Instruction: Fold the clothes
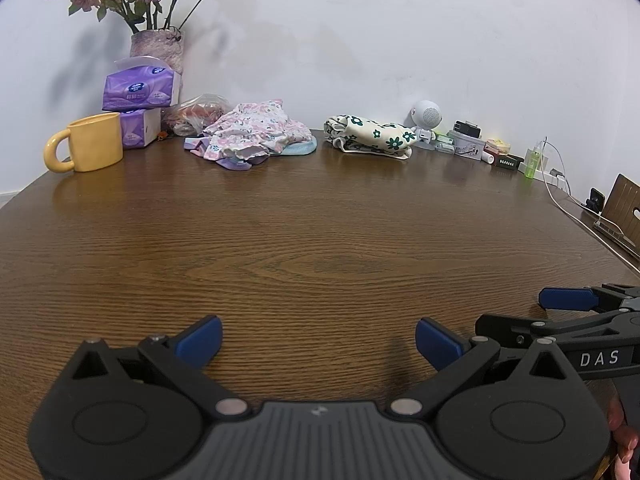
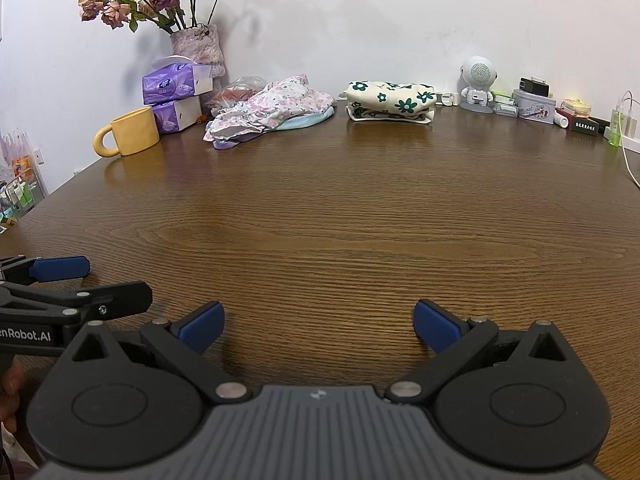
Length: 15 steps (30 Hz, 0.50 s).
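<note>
Left gripper (image 1: pixel 318 338) is spread wide, blue pads far apart, nothing between them, hovering low over the near part of the wooden table (image 1: pixel 320 248). Right gripper (image 2: pixel 318 322) same: wide apart, nothing held, just beside the left one. Each camera catches the other unit at its edge: left view shows the right gripper's blue finger and a "DAS" label at the right border, right view shows the left unit with "enRobot.AI" lettering at the left border. Clothes sit at the far edge against the wall, well apart from both grippers: a crumpled pink floral garment (image 1: pixel 256 130) lying on a light blue piece (image 1: pixel 302 147), and to its right a folded cream garment with green flowers (image 1: pixel 370 136). The fold looks neater in the right view (image 2: pixel 390 102). Far left: yellow mug (image 1: pixel 90 142), stacked purple tissue packs (image 1: pixel 140 90), vase of dried roses (image 1: pixel 158 46), a plastic bag (image 1: pixel 198 110) behind the floral garment. Far right: white robot-shaped speaker (image 1: pixel 426 120), small tins and boxes, white cable. Only the left view shows the wooden stand (image 1: pixel 622 208) at the right edge; only the right view shows a rack of bottles (image 2: pixel 18 196) off the table's left side. Plain white wall behind.
</note>
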Each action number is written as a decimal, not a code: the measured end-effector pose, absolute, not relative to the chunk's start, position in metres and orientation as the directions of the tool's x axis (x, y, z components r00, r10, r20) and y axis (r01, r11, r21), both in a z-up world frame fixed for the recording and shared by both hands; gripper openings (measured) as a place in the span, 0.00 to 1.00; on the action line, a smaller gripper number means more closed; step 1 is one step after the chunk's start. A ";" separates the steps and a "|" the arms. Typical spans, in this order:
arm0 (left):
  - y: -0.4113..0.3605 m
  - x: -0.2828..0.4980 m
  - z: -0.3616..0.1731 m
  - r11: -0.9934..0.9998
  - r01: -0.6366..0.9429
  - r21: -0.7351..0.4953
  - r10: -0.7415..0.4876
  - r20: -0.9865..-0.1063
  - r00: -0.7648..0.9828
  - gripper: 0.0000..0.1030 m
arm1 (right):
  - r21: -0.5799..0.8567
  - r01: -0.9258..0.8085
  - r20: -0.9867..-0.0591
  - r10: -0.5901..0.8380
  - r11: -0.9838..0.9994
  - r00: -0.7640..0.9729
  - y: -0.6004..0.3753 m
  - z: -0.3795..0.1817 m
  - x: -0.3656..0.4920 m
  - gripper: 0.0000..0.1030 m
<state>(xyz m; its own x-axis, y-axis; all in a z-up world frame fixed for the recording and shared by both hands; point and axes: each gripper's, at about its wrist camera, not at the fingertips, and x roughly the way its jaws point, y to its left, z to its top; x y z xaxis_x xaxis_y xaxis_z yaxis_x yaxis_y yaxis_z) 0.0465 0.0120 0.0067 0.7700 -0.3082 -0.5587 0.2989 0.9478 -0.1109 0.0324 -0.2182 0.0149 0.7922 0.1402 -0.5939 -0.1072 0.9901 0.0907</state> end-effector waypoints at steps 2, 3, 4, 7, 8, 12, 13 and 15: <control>0.012 0.046 0.007 0.948 0.299 -0.111 -0.308 -0.559 0.770 1.00 | 0.091 -0.107 -0.594 0.140 0.990 0.792 -0.218 0.015 0.032 1.00; 0.012 0.046 0.007 0.948 0.299 -0.111 -0.308 -0.559 0.770 1.00 | 0.090 -0.107 -0.594 0.140 0.990 0.792 -0.218 0.015 0.032 1.00; 0.012 0.047 0.007 0.948 0.299 -0.111 -0.308 -0.559 0.770 1.00 | 0.090 -0.107 -0.594 0.140 0.990 0.792 -0.218 0.015 0.032 1.00; 0.012 0.047 0.007 0.948 0.299 -0.111 -0.309 -0.559 0.770 1.00 | 0.090 -0.108 -0.594 0.140 0.990 0.792 -0.218 0.015 0.033 1.00; 0.012 0.047 0.007 0.948 0.300 -0.111 -0.309 -0.558 0.770 1.00 | 0.090 -0.108 -0.594 0.140 0.990 0.792 -0.218 0.015 0.032 1.00; 0.013 0.047 0.007 0.947 0.300 -0.113 -0.310 -0.558 0.770 1.00 | 0.090 -0.107 -0.594 0.140 0.990 0.792 -0.218 0.015 0.032 1.00; 0.013 0.047 0.007 0.947 0.300 -0.113 -0.310 -0.558 0.770 1.00 | 0.090 -0.107 -0.594 0.140 0.990 0.792 -0.218 0.015 0.032 1.00; 0.013 0.047 0.007 0.947 0.300 -0.114 -0.311 -0.558 0.770 1.00 | 0.090 -0.107 -0.594 0.140 0.990 0.792 -0.218 0.015 0.032 1.00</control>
